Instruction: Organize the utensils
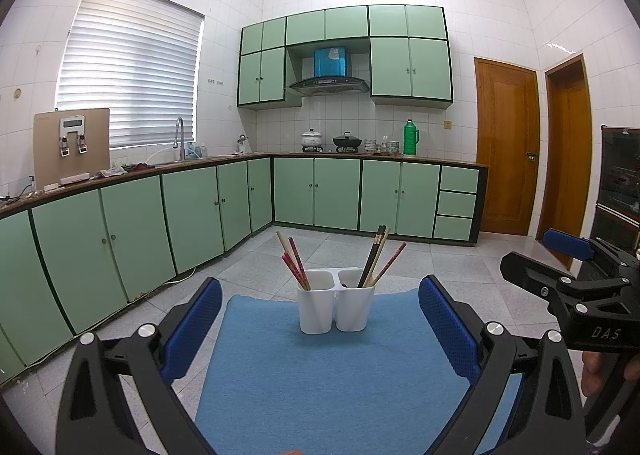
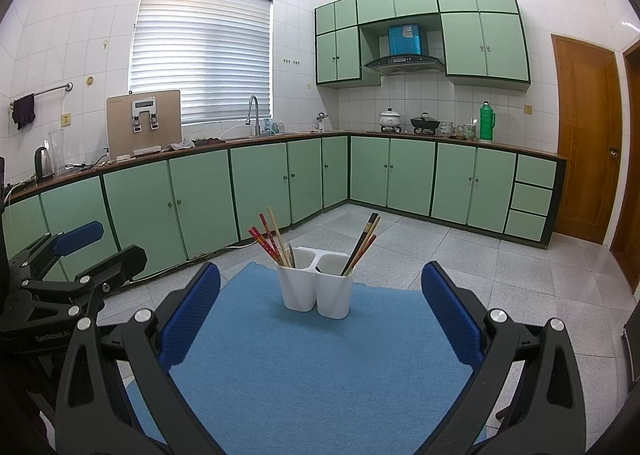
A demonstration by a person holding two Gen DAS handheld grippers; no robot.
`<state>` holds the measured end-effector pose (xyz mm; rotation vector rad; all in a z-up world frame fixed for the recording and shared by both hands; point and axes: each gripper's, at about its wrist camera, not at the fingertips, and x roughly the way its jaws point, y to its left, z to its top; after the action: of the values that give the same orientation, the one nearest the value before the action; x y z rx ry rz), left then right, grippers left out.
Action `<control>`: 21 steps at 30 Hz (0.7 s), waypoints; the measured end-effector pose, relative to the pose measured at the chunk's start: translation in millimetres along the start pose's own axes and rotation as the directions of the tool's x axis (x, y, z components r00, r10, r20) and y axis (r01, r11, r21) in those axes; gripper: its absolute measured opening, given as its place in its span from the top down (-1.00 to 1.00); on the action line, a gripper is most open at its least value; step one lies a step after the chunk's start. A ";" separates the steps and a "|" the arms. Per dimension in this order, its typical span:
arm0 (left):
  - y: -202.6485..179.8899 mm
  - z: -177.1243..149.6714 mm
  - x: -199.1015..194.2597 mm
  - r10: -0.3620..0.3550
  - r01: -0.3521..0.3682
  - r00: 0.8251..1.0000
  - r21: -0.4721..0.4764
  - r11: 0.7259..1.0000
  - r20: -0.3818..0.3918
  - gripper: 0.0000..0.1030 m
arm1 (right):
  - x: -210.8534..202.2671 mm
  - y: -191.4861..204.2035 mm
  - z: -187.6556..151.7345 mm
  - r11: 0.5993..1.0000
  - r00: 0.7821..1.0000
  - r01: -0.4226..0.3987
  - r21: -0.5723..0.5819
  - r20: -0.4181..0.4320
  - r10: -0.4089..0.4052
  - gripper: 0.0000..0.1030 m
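A white two-compartment holder point(image 1: 335, 307) point(image 2: 316, 287) stands upright at the far end of a blue mat point(image 1: 320, 375) point(image 2: 312, 355). Red and tan chopsticks point(image 1: 295, 264) point(image 2: 271, 238) lean left in its left compartment. Dark, tan and red chopsticks point(image 1: 378, 259) point(image 2: 362, 243) lean right in its right compartment. My left gripper point(image 1: 320, 319) is open and empty, held back from the holder over the mat. My right gripper point(image 2: 320, 311) is open and empty too, also short of the holder. Each gripper shows at the edge of the other's view, the right one point(image 1: 576, 271) and the left one point(image 2: 72, 255).
The mat lies on a small surface above a grey tiled floor point(image 2: 500, 267). Green kitchen cabinets point(image 1: 200, 207) run along the left and back walls. Two wooden doors point(image 1: 508, 147) stand at the right. A dark appliance point(image 1: 620, 183) is at the far right.
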<state>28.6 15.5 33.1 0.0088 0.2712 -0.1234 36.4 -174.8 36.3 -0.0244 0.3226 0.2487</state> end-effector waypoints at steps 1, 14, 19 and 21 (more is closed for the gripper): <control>0.1 0.1 0.0 -0.001 0.001 1.000 0.000 1.000 0.000 -0.88 | 0.0 0.0 0.1 1.000 1.000 0.000 0.000 0.000 0.000 -0.90; 1.4 1.9 -1.9 0.000 0.000 1.000 0.004 1.000 0.001 -0.88 | -0.8 -0.8 0.2 1.000 1.000 -0.001 0.002 -0.003 0.001 -0.90; 0.8 1.7 -1.9 0.001 -0.001 1.000 0.003 1.000 0.002 -0.88 | -0.5 -0.7 -0.2 1.000 1.000 -0.001 0.000 -0.003 0.001 -0.90; 0.8 1.6 -1.4 0.000 0.000 1.000 0.004 1.000 0.000 -0.88 | -0.5 -0.6 -0.4 1.000 1.000 -0.001 0.001 -0.003 0.001 -0.90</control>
<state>27.7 16.4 34.9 0.0124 0.2707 -0.1237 35.9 -175.5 36.0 -0.0234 0.3262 0.2494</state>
